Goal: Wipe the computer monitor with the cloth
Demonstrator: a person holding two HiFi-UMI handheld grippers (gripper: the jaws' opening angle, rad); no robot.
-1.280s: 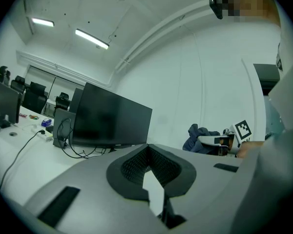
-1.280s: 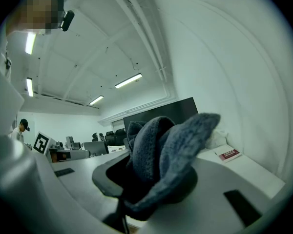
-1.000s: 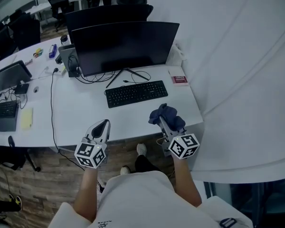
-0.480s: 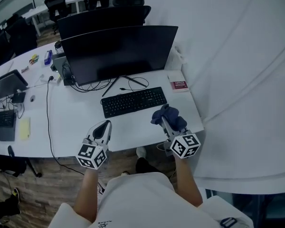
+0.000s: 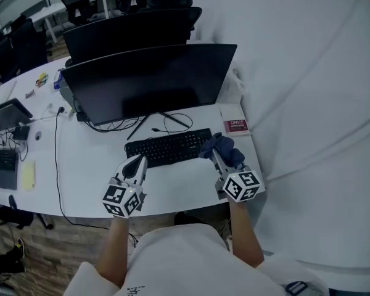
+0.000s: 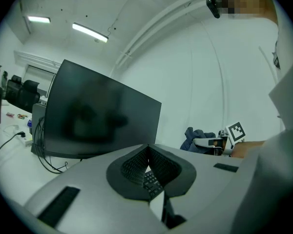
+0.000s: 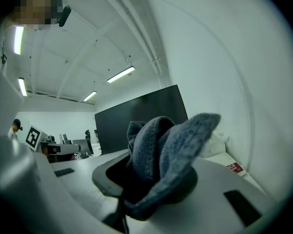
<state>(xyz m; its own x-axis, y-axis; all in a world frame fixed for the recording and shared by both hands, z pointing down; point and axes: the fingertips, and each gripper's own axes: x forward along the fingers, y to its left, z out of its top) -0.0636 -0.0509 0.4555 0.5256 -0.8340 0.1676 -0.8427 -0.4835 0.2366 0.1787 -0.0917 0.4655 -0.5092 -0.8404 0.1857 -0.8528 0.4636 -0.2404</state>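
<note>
A wide black monitor (image 5: 151, 82) stands on the white desk (image 5: 86, 165), screen dark; it also fills the left gripper view (image 6: 97, 118) and shows behind the cloth in the right gripper view (image 7: 141, 113). A blue-grey cloth (image 5: 221, 148) is bunched in my right gripper (image 5: 217, 153), which is shut on it over the keyboard's right end; the cloth (image 7: 161, 155) hides the jaw tips. My left gripper (image 5: 137, 161) is shut and holds nothing, just in front of the black keyboard (image 5: 166, 147). In the left gripper view the right gripper with the cloth (image 6: 200, 139) appears at the right.
A red-and-white booklet (image 5: 237, 126) lies right of the keyboard. Cables (image 5: 166, 123) trail under the monitor stand. A second monitor (image 5: 135, 26) stands behind. To the left are a laptop (image 5: 6, 115), a small keyboard (image 5: 2, 159) and a yellow note (image 5: 28, 174). A white wall (image 5: 308, 103) runs along the right.
Both grippers have moved forward from the desk's front edge to the keyboard. The monitor now looks nearer and larger. The cloth stays in the right gripper.
</note>
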